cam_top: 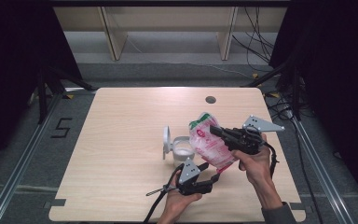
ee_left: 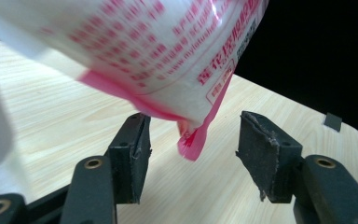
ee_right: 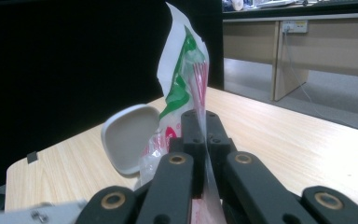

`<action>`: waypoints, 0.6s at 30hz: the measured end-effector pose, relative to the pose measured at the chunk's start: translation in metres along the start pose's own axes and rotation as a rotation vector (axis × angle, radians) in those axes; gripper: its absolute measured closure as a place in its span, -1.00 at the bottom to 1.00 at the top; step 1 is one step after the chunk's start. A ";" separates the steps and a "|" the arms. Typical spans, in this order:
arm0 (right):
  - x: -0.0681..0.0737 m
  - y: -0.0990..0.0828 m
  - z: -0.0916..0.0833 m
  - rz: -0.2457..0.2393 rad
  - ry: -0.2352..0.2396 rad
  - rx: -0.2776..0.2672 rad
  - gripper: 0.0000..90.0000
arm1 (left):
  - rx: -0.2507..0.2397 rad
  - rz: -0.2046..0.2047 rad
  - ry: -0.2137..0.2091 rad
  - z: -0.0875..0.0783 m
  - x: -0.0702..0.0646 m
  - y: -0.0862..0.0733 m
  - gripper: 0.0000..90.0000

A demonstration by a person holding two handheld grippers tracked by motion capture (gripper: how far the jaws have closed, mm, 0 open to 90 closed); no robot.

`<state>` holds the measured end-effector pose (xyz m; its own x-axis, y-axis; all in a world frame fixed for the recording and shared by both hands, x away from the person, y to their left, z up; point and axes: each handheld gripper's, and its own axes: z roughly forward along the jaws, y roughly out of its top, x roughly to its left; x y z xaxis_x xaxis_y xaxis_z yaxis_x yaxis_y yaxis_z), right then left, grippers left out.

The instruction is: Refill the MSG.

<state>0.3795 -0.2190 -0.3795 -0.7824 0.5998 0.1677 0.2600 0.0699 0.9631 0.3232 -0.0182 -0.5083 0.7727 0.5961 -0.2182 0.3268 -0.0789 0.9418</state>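
Note:
A pink-and-white plastic bag (cam_top: 208,145) with a green top hangs tilted above the table, just right of a white container (cam_top: 182,152) whose lid (cam_top: 167,140) stands open. My right gripper (cam_top: 213,130) is shut on the bag's upper edge; in the right gripper view the jaws (ee_right: 198,116) pinch the film of the bag (ee_right: 182,79), with the lid (ee_right: 128,137) behind. My left gripper (cam_top: 211,169) is open under the bag. In the left gripper view the bag's pink bottom corner (ee_left: 193,142) hangs between the spread fingers (ee_left: 133,154) without touching them.
The wooden table (cam_top: 130,121) has a round cable hole (cam_top: 210,99) near its far edge. Black curtains flank both sides, and cables lie on the floor at the back right. The table's right edge is close behind the bag in the left gripper view.

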 end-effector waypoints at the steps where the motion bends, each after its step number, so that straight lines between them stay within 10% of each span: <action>1: -0.002 -0.001 0.000 -0.005 0.000 -0.004 1.00 | 0.004 0.008 0.005 -0.004 0.000 0.000 -0.04; 2: -0.003 -0.003 0.000 0.003 -0.003 -0.005 1.00 | -0.012 0.074 -0.013 -0.007 0.003 0.001 -0.04; 18: -0.021 -0.031 -0.023 0.055 -0.065 0.044 1.00 | 0.010 0.026 0.069 -0.059 0.025 -0.001 -0.21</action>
<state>0.3748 -0.2517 -0.4085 -0.7284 0.6539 0.2044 0.3271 0.0697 0.9424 0.3102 0.0439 -0.4999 0.7417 0.6475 -0.1748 0.3124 -0.1030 0.9443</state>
